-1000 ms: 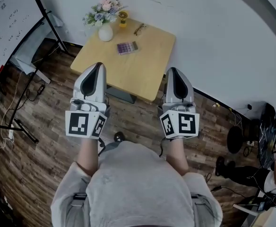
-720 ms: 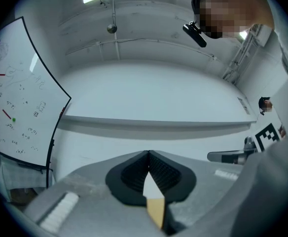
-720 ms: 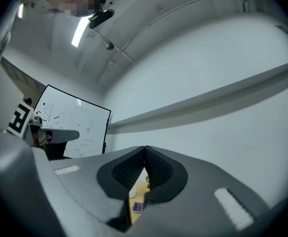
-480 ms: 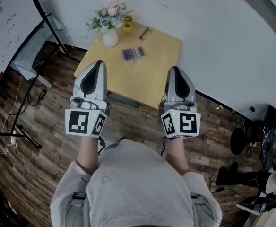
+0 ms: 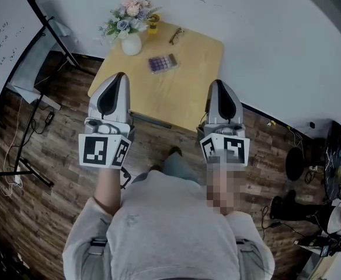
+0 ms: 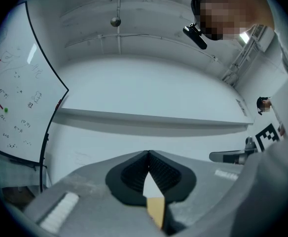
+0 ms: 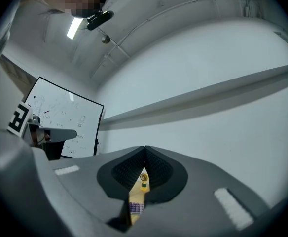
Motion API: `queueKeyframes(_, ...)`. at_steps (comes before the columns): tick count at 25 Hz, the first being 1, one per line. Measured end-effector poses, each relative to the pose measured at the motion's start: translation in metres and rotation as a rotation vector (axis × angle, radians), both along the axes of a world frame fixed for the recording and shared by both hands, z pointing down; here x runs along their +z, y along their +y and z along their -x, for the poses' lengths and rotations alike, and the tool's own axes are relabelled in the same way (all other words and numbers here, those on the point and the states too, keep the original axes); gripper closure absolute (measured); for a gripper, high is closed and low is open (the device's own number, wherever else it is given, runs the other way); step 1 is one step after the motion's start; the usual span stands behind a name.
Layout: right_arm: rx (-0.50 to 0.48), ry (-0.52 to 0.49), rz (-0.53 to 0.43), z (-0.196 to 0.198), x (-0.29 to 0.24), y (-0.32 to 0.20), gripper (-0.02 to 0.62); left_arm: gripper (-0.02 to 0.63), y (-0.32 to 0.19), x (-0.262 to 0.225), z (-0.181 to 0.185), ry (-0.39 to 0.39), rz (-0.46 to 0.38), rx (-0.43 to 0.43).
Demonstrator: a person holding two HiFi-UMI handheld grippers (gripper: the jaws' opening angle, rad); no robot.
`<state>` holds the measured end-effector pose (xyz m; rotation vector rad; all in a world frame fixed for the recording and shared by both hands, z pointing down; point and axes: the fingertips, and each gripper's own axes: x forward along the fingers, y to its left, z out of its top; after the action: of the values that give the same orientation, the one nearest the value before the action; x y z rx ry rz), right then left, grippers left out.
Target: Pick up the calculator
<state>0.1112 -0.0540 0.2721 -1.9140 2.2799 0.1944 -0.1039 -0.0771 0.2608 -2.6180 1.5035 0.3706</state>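
A purple calculator lies flat near the middle of a small wooden table against the white wall. Both grippers are held side by side short of the table's near edge and point toward it. My left gripper is shut with nothing in it, its tip over the table's near left corner. My right gripper is also shut and empty, at the near right edge. In the right gripper view the calculator shows through the slit below the closed tips. The left gripper view shows only a sliver of tabletop.
A white vase of flowers, a small yellow object and a pair of glasses stand at the table's far edge. A whiteboard on a black stand is at the left with cables on the wood floor. Dark equipment sits far right.
The person has stepped toward the table; a knee now shows below the grippers. Table and calculator sit slightly nearer in the head view. Both grippers stay shut.
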Motion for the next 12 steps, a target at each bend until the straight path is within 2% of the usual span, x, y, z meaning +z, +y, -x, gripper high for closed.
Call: queueKeyframes(12,-0.021,-0.002,0.007,0.001,0.005,-0.062,0.595,0.601,-0.056,0.007,0.003,-0.012,0.02,-0.027)
